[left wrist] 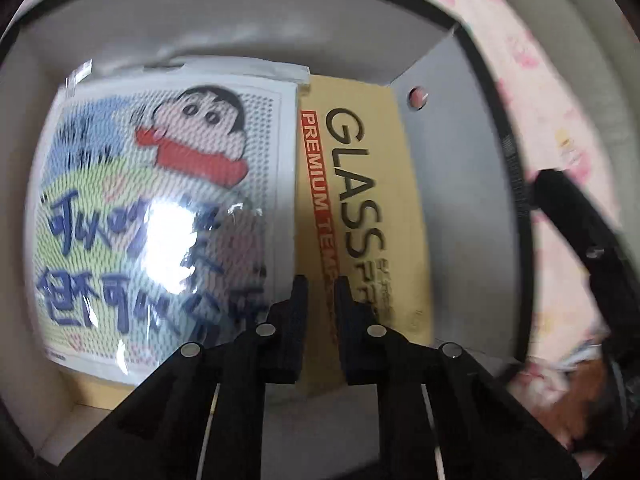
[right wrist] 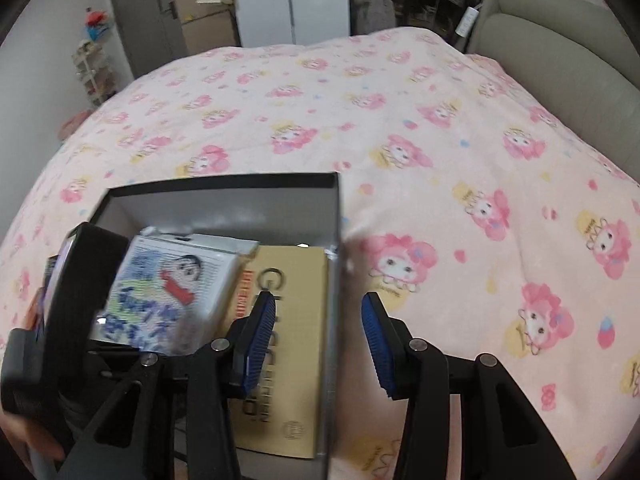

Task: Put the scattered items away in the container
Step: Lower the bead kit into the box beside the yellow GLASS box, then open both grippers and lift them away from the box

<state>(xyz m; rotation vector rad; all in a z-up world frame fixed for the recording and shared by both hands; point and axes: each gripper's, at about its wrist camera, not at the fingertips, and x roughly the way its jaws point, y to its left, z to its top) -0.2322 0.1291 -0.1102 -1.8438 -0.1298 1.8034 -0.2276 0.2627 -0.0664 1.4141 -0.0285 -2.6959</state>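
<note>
A grey open box (right wrist: 224,194) sits on the pink bedspread (right wrist: 400,120). Inside lie a cartoon-print packet in clear wrap (left wrist: 160,208) and a tan "GLASS" screen-protector pack (left wrist: 360,208); both also show in the right wrist view, the packet (right wrist: 168,292) left of the tan pack (right wrist: 292,360). My left gripper (left wrist: 322,292) hovers inside the box above these items, fingers nearly together with a narrow gap and nothing between them. My right gripper (right wrist: 320,340) is open and empty, straddling the box's right wall (right wrist: 334,280).
The box's right wall (left wrist: 452,160) has a round hole. A grey headboard (right wrist: 560,60) stands at the back right. Cupboards and cardboard boxes (right wrist: 200,20) stand beyond the bed. The left gripper's body (right wrist: 72,320) shows at the left of the right wrist view.
</note>
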